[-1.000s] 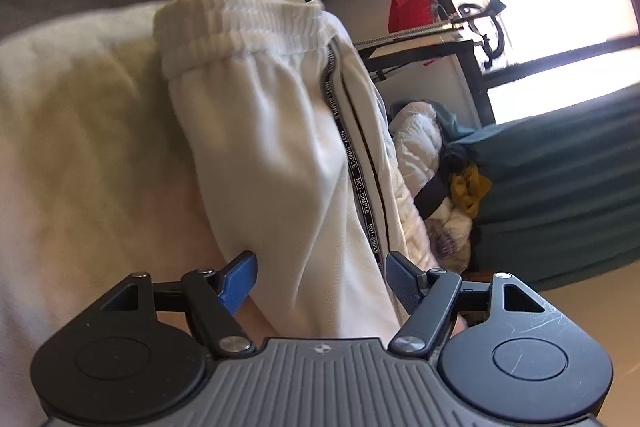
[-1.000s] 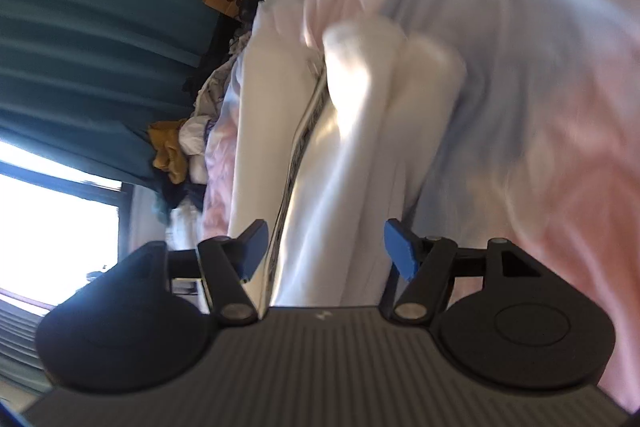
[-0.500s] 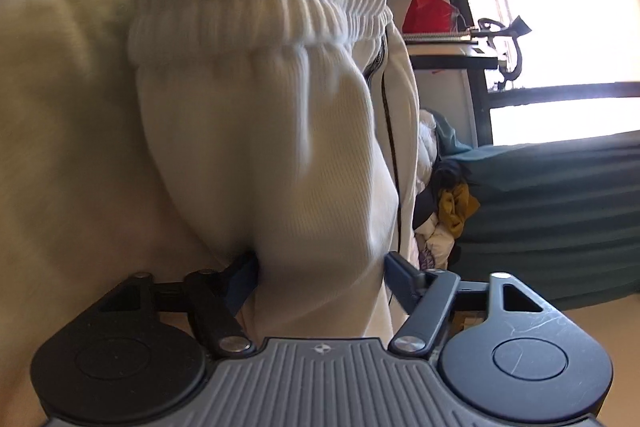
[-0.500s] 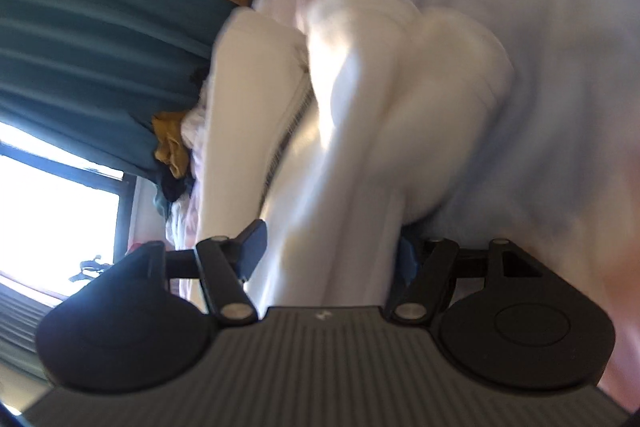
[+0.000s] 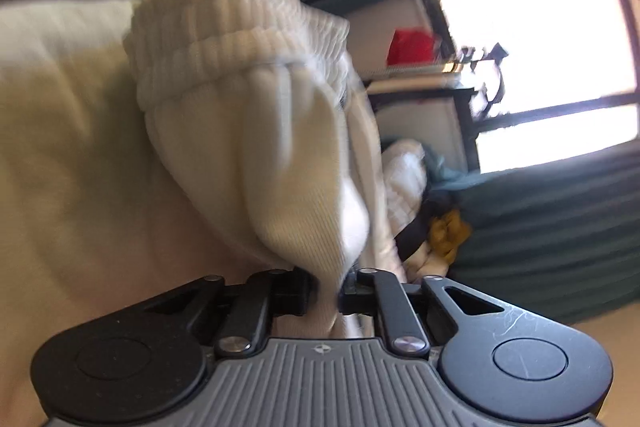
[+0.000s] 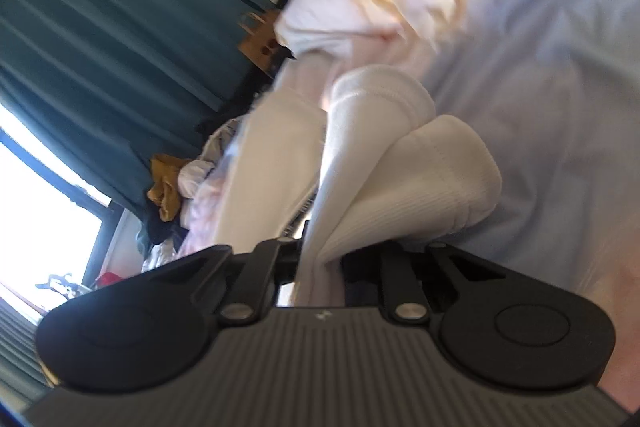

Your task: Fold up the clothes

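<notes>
White sweatpants [image 5: 256, 147] with a ribbed elastic waistband lie on a pale bedsheet [image 5: 64, 155]. My left gripper [image 5: 326, 291] is shut on the fabric just below the waistband, which bunches up in front of it. In the right wrist view the pants' ribbed cuffs [image 6: 420, 179] stick up, and my right gripper [image 6: 320, 259] is shut on the leg fabric near them. The side stripe is mostly hidden in the folds.
A pile of other clothes [image 5: 424, 211] with a mustard item lies by dark teal curtains [image 5: 552, 227]. It also shows in the right wrist view [image 6: 172, 187]. A bright window [image 5: 536, 67] and a red object [image 5: 412, 47] on a rack are behind. Rumpled pink-white bedding [image 6: 520, 27] lies beyond the cuffs.
Both grippers moved onto the sweatpants and closed from open: the left on the waistband end, the right on the cuff end. The fabric now bunches and lifts.
</notes>
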Demonstrator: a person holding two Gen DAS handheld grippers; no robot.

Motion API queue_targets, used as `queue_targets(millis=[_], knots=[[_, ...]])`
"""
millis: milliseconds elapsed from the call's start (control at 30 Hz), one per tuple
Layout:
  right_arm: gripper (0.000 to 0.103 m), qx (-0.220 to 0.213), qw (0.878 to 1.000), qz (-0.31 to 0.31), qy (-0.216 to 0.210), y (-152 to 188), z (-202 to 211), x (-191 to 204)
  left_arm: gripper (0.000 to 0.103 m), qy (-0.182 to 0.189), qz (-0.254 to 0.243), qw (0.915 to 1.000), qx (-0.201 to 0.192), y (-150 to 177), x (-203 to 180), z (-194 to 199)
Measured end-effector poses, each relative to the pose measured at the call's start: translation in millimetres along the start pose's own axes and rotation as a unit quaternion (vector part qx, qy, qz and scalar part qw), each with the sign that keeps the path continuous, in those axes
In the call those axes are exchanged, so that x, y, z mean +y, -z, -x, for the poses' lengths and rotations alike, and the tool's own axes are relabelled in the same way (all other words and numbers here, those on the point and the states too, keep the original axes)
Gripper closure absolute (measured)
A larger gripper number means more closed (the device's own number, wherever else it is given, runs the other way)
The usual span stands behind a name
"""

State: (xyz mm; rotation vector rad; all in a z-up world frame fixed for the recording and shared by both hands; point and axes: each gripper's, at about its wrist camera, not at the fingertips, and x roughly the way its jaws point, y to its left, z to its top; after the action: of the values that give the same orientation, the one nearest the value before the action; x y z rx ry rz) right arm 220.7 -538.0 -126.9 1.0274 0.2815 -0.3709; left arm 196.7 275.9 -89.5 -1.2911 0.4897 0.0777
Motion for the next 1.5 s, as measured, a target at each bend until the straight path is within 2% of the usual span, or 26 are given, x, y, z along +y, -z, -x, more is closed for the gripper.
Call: queue_targets(millis=[67,200,300,400,467,533,567,600,633,700,833,867,967,1033,1100,1167,1267,1400,1500], knots=[[0.089,0.000,1.000,0.012,-0.007,-3,12,4,0.094,0.013,-0.015,0.9998,-0.005,1,-6,17],[0.089,0.002,1.000,0.004,-0.016,-11,38,0,0.094,0.005,-0.030,0.9994,-0.012,3,5,42],[0.090,-0.002,1.000,-0.026,-0.015,-19,62,-9,0.094,-0.006,-0.012,0.9999,0.000,2,16,53],[0.090,0.004,0.998,-0.054,0.010,-22,76,-24,0.093,-0.040,-0.035,0.9985,0.012,-1,18,59],[0.090,0.026,0.997,-0.057,0.038,-20,71,-37,0.091,-0.066,-0.032,0.9970,0.025,-2,25,67],[0.090,0.048,0.996,-0.053,0.061,-16,60,-51,0.085,-0.080,-0.033,0.9957,0.035,2,29,71],[0.090,0.058,0.995,-0.053,0.068,-15,55,-57,0.078,-0.085,-0.036,0.9951,0.035,4,29,76],[0.090,0.060,0.994,-0.059,0.067,-15,53,-60,0.077,-0.090,-0.040,0.9945,0.035,4,28,81],[0.090,0.060,0.994,-0.058,0.064,-14,52,-61,0.077,-0.088,-0.049,0.9945,0.030,6,24,87],[0.090,0.061,0.995,-0.055,0.064,-12,50,-63,0.070,-0.080,-0.074,0.9938,0.019,12,10,102],[0.089,0.065,0.994,-0.073,0.057,-10,49,-69,0.066,-0.073,-0.168,0.9830,0.012,51,-29,123],[0.089,0.066,0.993,-0.079,0.054,-10,49,-71,0.066,-0.076,-0.193,0.9781,0.009,61,-45,117],[0.089,0.067,0.993,-0.080,0.047,-10,50,-71,0.066,-0.093,-0.280,0.9555,-0.004,102,-76,116],[0.089,0.065,0.993,-0.088,0.043,-10,52,-73,0.063,-0.093,-0.320,0.9428,-0.007,128,-83,120],[0.089,0.063,0.993,-0.095,0.038,-9,52,-75,0.062,-0.093,-0.349,0.9324,0.010,150,-92,104],[0.089,0.060,0.992,-0.105,0.031,-10,51,-77,0.063,-0.103,-0.392,0.9138,0.026,172,-102,77],[0.089,0.056,0.990,-0.128,0.013,-10,51,-82,0.064,-0.110,-0.465,0.8768,0.053,213,-114,41],[0.086,0.051,0.987,-0.154,-0.009,-10,51,-88,0.064,-0.121,-0.517,0.8434,0.083,248,-108,-3],[0.080,0.048,0.983,-0.175,-0.014,-11,46,-94,0.060,-0.137,-0.539,0.8261,0.091,260,-94,-19]])
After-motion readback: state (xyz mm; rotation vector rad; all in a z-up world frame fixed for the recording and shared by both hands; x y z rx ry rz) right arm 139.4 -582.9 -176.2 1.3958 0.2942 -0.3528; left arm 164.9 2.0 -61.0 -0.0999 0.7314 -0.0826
